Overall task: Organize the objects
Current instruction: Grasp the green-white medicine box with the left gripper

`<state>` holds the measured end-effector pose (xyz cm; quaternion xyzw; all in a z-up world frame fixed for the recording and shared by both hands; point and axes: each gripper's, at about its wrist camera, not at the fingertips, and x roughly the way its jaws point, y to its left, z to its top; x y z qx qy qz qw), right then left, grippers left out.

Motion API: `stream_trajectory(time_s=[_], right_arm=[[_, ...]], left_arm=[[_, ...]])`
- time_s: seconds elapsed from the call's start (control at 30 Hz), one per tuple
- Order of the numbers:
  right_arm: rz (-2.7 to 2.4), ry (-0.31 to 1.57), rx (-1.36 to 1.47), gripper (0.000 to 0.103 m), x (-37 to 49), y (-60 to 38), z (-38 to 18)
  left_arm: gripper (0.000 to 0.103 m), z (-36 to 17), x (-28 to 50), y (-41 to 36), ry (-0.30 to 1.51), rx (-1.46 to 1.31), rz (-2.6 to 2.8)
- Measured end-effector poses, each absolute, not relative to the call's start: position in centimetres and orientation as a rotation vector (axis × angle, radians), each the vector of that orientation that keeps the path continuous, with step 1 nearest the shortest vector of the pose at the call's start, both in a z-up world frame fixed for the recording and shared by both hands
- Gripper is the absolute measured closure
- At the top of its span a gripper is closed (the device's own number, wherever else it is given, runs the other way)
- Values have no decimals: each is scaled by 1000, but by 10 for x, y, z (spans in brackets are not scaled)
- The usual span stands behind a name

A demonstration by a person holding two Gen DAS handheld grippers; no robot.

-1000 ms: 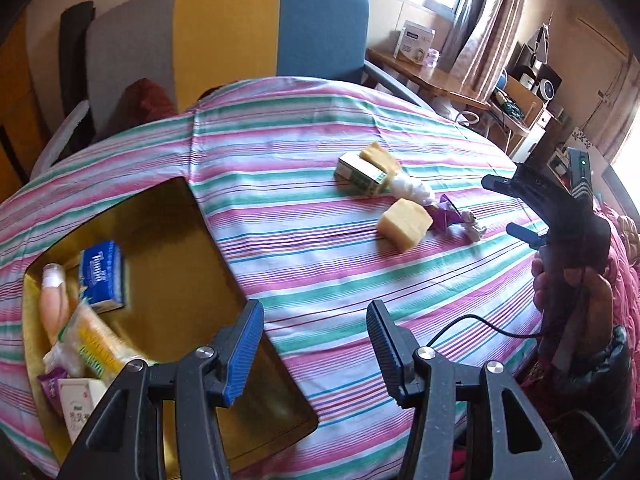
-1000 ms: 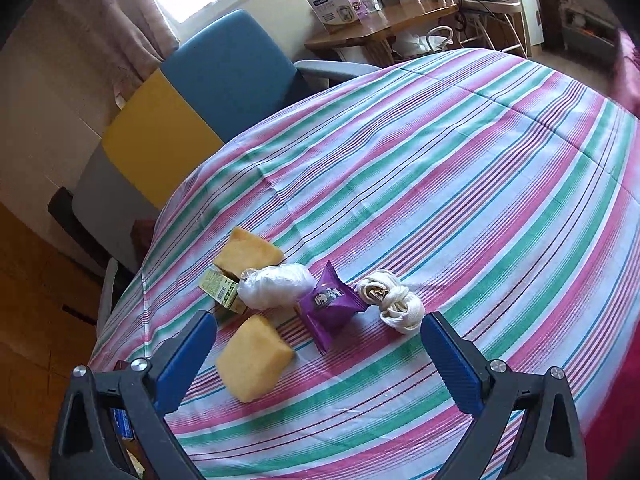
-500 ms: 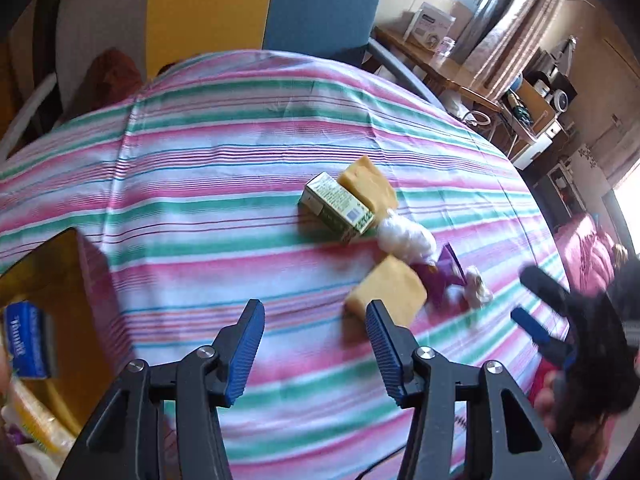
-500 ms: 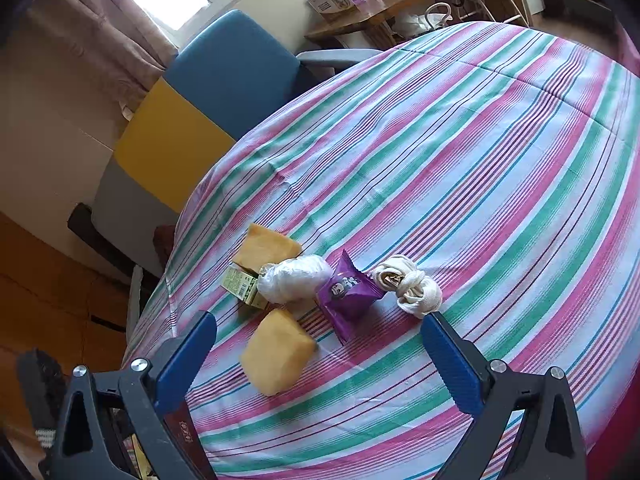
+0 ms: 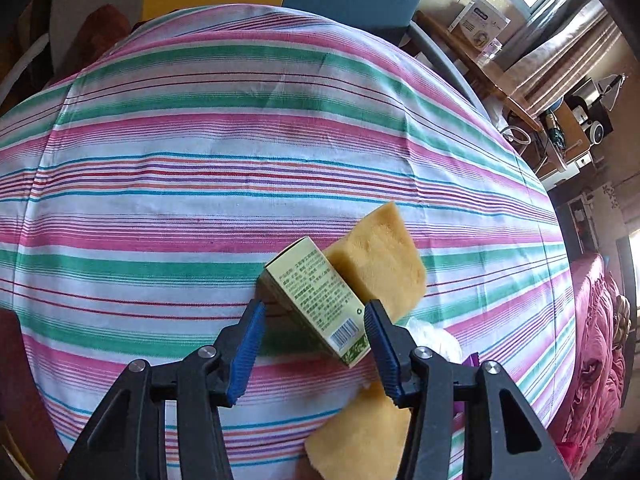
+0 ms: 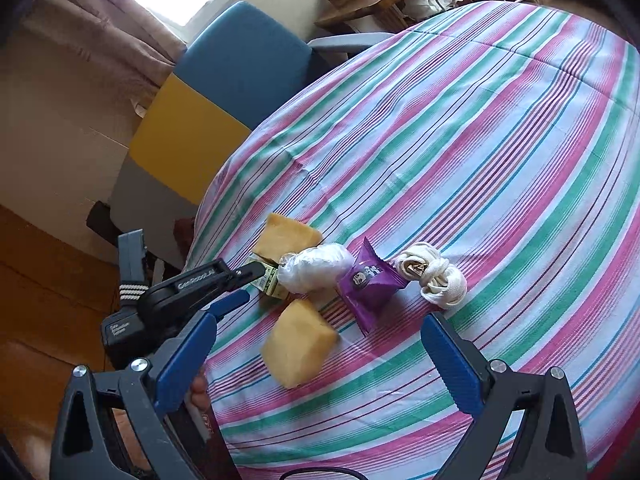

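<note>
The left gripper point(image 5: 314, 326) is held steeply downward over the striped surface point(image 5: 240, 152), its blue ribbed pads apart; the jaws have just been closing a little. Between them lies one end of a small carton point(image 5: 316, 296), but neither pad is seen to press on it: a gap shows on the left side, and the right pad stands just beside the carton's lower corner. The carton is pale yellow-green, oblong, printed with fine lines of text on its upper face, with a barcode and a green leaf pattern at the end nearest the gripper. It lies flat and slanted, its far end pointing away to the upper left.

Touching the carton's right side is a yellow sponge block point(image 5: 378, 260), porous and roughly cut. A second sponge block point(image 5: 356, 440) lies nearer, partly hidden behind the right finger. A white plastic-wrapped bundle point(image 5: 434, 338) shows just past that finger.

In the right wrist view the right gripper point(image 6: 316, 360) is seen with its jaws wide apart and nothing between them, held above the near edge of the cloth. Beyond it the same group is laid out: the nearer sponge, the bundle, a purple snack packet point(image 6: 368, 280) and a coiled white cord point(image 6: 434, 278) side by side. The blue, yellow and grey chair point(image 6: 208, 96) stands behind the surface.
</note>
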<state>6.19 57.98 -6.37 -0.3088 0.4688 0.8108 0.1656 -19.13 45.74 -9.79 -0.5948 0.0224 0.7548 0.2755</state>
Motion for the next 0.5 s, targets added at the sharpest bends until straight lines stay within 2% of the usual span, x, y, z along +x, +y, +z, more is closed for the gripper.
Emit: stream_trajectory(time_s=[0.27, 0.4, 0.47, 0.5], right_arm=[[2311, 1337, -890, 0, 61, 579, -65], [2307, 1321, -893, 0, 61, 578, -65], [2305, 1307, -896, 0, 61, 577, -64], [2305, 1298, -898, 0, 61, 577, -64]], left_arm=[[49, -104, -206, 471, 36, -1626, 2032], [47, -108, -205, 471, 82, -1624, 2013], [49, -109, -205, 468, 79, -1624, 1995], [54, -109, -204, 466, 79, -1621, 1990]])
